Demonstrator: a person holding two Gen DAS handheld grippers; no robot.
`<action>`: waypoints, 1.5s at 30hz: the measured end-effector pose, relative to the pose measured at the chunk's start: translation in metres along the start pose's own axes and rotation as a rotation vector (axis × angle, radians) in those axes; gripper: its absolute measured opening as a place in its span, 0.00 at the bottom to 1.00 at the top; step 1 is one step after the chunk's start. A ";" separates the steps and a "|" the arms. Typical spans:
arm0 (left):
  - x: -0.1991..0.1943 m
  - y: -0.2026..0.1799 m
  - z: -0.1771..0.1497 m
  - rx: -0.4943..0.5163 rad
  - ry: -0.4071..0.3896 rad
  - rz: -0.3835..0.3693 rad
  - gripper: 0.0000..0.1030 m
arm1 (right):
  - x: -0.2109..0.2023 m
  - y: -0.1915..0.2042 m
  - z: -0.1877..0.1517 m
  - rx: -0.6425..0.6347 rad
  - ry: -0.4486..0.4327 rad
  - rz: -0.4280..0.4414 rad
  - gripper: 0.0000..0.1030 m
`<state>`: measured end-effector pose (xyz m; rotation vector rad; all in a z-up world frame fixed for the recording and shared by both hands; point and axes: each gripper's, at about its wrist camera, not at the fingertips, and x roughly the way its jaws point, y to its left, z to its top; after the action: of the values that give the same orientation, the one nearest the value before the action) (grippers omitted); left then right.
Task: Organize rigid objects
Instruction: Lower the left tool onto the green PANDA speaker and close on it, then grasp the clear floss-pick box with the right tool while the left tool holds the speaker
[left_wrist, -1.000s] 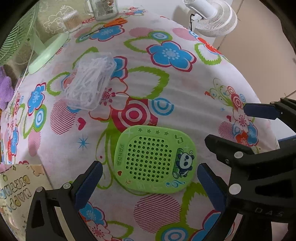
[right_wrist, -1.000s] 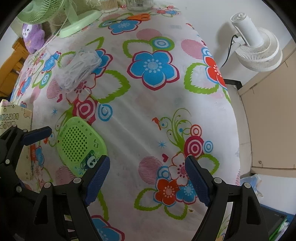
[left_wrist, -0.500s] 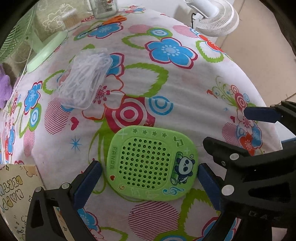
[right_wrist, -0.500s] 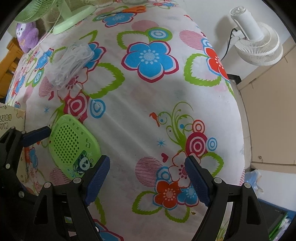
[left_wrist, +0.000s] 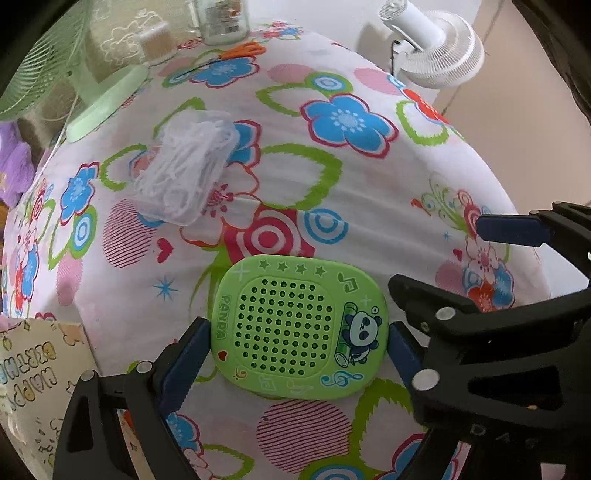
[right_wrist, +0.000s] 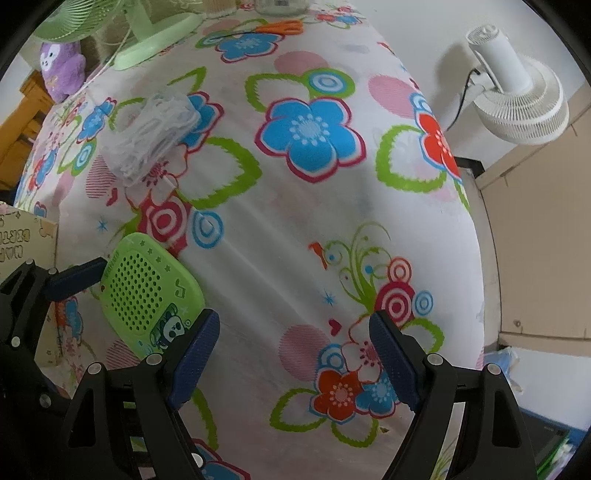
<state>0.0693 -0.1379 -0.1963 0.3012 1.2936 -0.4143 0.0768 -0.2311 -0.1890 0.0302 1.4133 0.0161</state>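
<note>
A green perforated panda case (left_wrist: 299, 328) lies flat on the flowered tablecloth (left_wrist: 388, 192). My left gripper (left_wrist: 297, 345) has closed on it, with both blue pads against its left and right edges. The case also shows in the right wrist view (right_wrist: 147, 291), with the left gripper's finger (right_wrist: 74, 277) beside it. My right gripper (right_wrist: 295, 354) is open and empty over the cloth, to the right of the case. A clear plastic box of white pieces (left_wrist: 184, 173) lies farther back on the left.
A green fan base (left_wrist: 107, 99), a glass jar (left_wrist: 221, 18), orange scissors (left_wrist: 240, 51) and a cotton-swab holder (left_wrist: 157, 42) stand at the far end. A printed cardboard box (left_wrist: 33, 369) sits at the near left. A white fan (right_wrist: 513, 99) stands off the table's right edge.
My left gripper moved forward around the green case and its jaws narrowed until the pads touch both sides. The right gripper stayed open and barely shifted.
</note>
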 end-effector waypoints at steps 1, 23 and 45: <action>-0.002 0.004 0.001 -0.014 -0.002 0.003 0.92 | -0.001 0.002 0.002 -0.007 -0.004 0.003 0.83; -0.015 0.068 0.017 -0.321 -0.005 0.079 0.92 | 0.004 0.048 0.082 -0.294 -0.043 0.097 0.83; -0.008 0.103 0.012 -0.452 0.032 0.063 0.92 | 0.033 0.106 0.115 -0.493 -0.122 0.155 0.90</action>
<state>0.1253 -0.0502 -0.1869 -0.0329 1.3659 -0.0561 0.1958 -0.1258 -0.2000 -0.2632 1.2504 0.4823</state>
